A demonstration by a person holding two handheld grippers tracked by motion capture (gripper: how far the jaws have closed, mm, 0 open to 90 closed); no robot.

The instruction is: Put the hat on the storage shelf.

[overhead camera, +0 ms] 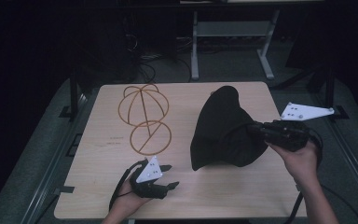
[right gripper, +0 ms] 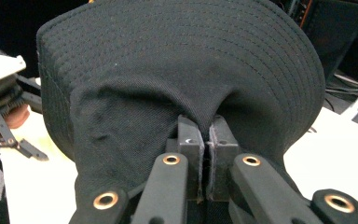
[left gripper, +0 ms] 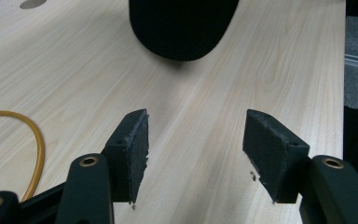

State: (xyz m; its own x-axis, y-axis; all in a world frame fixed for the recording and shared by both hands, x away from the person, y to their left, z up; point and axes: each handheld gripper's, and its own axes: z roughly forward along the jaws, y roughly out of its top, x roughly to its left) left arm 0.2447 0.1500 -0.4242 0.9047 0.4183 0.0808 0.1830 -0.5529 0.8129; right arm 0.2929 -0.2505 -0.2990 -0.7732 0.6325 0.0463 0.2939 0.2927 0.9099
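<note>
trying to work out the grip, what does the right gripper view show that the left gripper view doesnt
Right gripper view alone: the right gripper with jaws shut on the black cap's fabric, the stitched brim above, and the left gripper farther off. Left gripper view alone: the left gripper open over bare wood, and a curve of the yellow wire stand. Both share the cap and the light wooden table.

cap (right gripper: 168, 70): matt black stitched cloth. table (overhead camera: 214, 196): pale smooth wood grain. wire stand (overhead camera: 142, 116): glossy orange.
</note>
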